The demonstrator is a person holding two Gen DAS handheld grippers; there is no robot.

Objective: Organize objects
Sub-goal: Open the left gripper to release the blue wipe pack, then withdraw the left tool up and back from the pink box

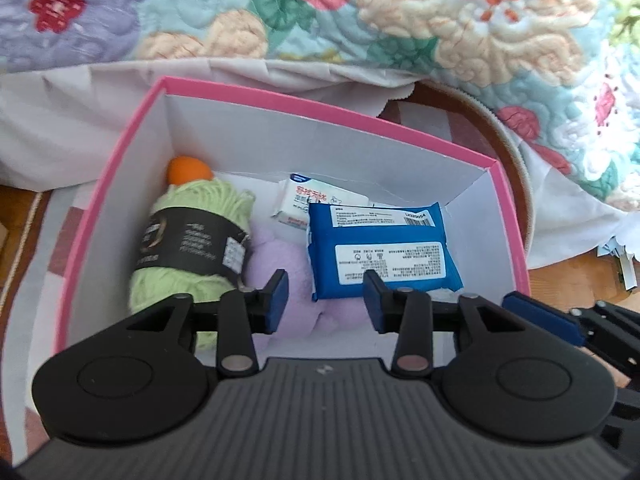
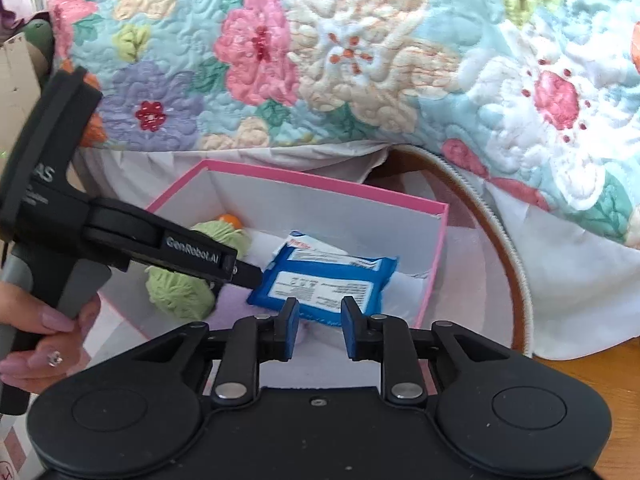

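Behind everything hangs a floral quilt (image 1: 440,32); below it sits the pink box (image 1: 120,168). Ahead-left of the left gripper (image 1: 326,300) lies a green yarn skein (image 1: 184,240), a lilac plush (image 1: 280,264) just under its parted, empty fingers, and a blue wipes pack (image 1: 384,248) ahead-right. Beyond lies a small white carton (image 1: 304,200). The right gripper (image 2: 320,330), fingers narrowly apart, holds nothing above the pack.

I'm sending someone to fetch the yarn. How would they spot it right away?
Look inside the pink-rimmed box on the floor beside the floral quilt. The yarn lies along its left wall, next to the blue wipes pack. It is the only fuzzy pale green roll, wrapped in a black label.
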